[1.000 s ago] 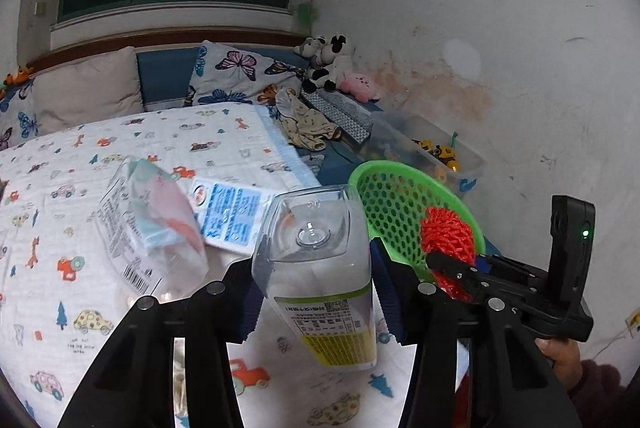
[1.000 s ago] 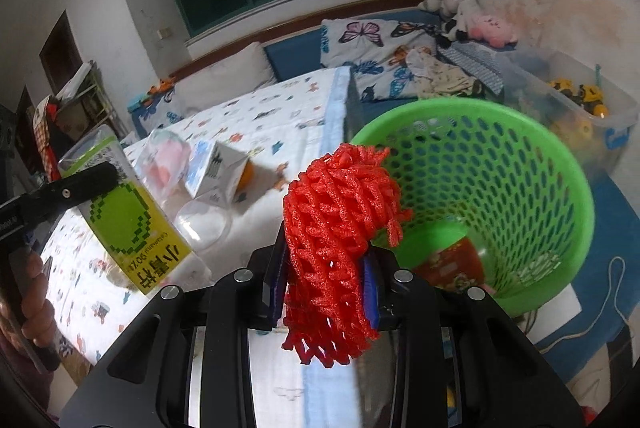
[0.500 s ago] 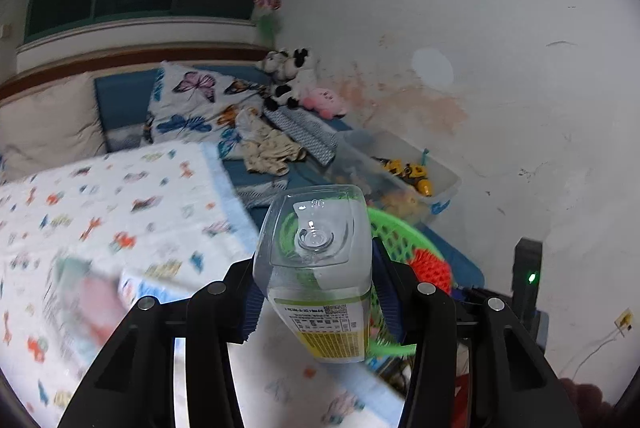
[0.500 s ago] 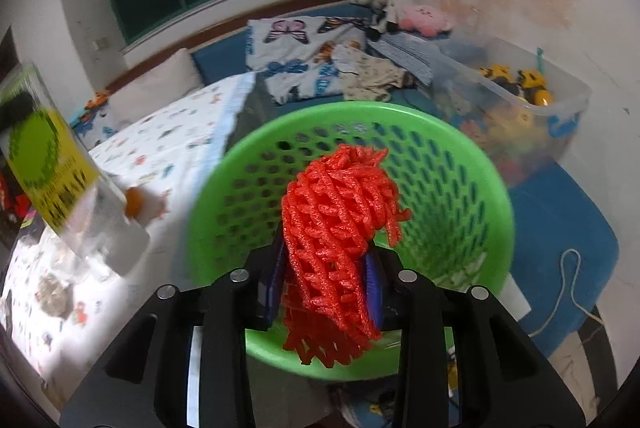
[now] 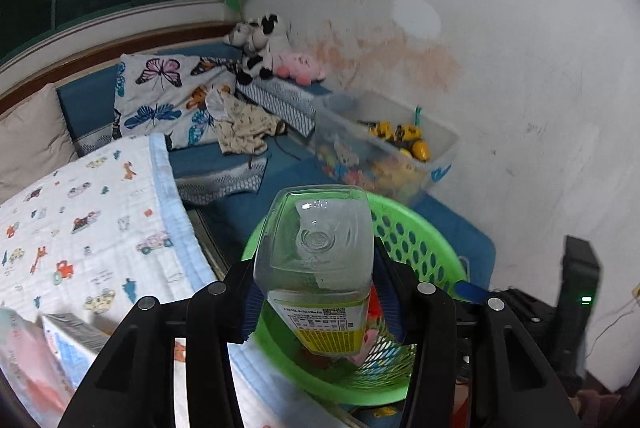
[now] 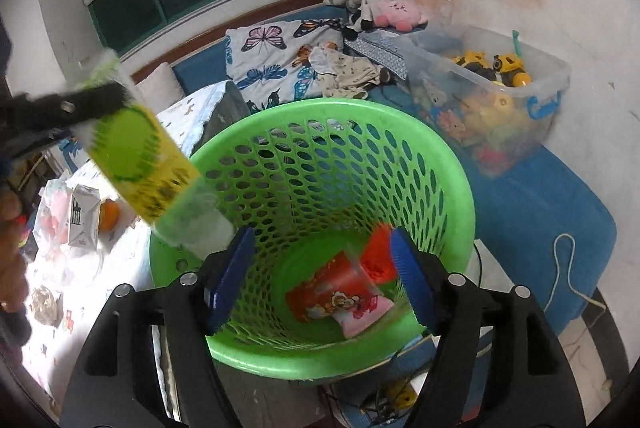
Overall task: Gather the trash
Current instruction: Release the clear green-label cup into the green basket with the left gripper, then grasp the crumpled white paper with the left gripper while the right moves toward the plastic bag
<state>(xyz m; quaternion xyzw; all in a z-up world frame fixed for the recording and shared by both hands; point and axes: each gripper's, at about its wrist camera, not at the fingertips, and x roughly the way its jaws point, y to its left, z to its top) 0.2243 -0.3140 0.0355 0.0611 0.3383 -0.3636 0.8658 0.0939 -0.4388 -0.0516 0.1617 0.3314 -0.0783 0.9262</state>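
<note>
Pinched between my left gripper's [image 5: 316,298] blue pads is a clear bottle [image 5: 316,268] with a yellow label, base facing the lens; beyond and below the fingers sits the green basket [image 5: 424,240], with the printed bed cover [image 5: 80,220] off to their left

On the right wrist view, my right gripper [image 6: 322,274] has its fingers spread with nothing between them, directly over the basket [image 6: 328,116]; red netting [image 6: 376,258] and a red wrapper [image 6: 340,294] lie on its bottom, ahead of the fingertips
</note>
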